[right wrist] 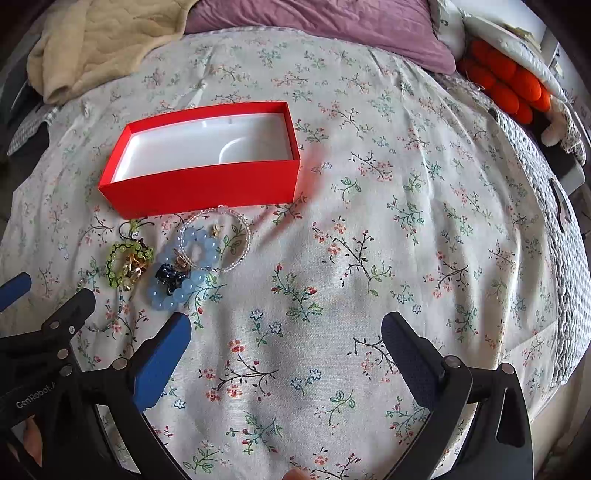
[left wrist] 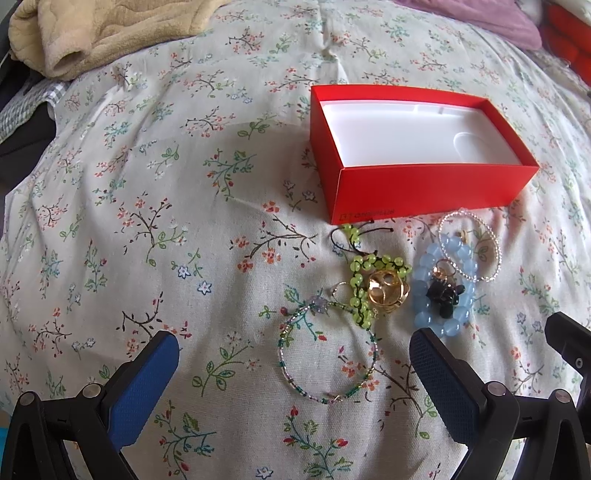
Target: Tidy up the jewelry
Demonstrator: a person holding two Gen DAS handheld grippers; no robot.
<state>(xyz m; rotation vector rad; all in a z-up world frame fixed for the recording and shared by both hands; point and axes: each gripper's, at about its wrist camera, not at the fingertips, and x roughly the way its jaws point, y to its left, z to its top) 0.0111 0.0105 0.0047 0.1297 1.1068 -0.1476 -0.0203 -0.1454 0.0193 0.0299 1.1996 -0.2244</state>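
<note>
A red box (left wrist: 421, 188) with an empty white inside lies open on the floral bedspread; it also shows in the right wrist view (right wrist: 207, 186). In front of it lies a jewelry pile: a green bead bracelet (left wrist: 360, 273), a gold piece (left wrist: 388, 290), a light-blue bead bracelet (left wrist: 424, 295) around a black piece (left wrist: 445, 295), a clear bead ring (left wrist: 491, 251) and a thin multicolour bead bracelet (left wrist: 295, 384). My left gripper (left wrist: 295, 347) is open, with the thin bracelet between its fingers. My right gripper (right wrist: 286, 332) is open and empty, right of the pile (right wrist: 177, 266).
A beige blanket (left wrist: 103, 33) is bunched at the back left. A purple pillow (right wrist: 332, 26) and an orange knitted thing (right wrist: 506, 85) lie at the back right. The floral bedspread (right wrist: 369, 240) stretches to the right of the box.
</note>
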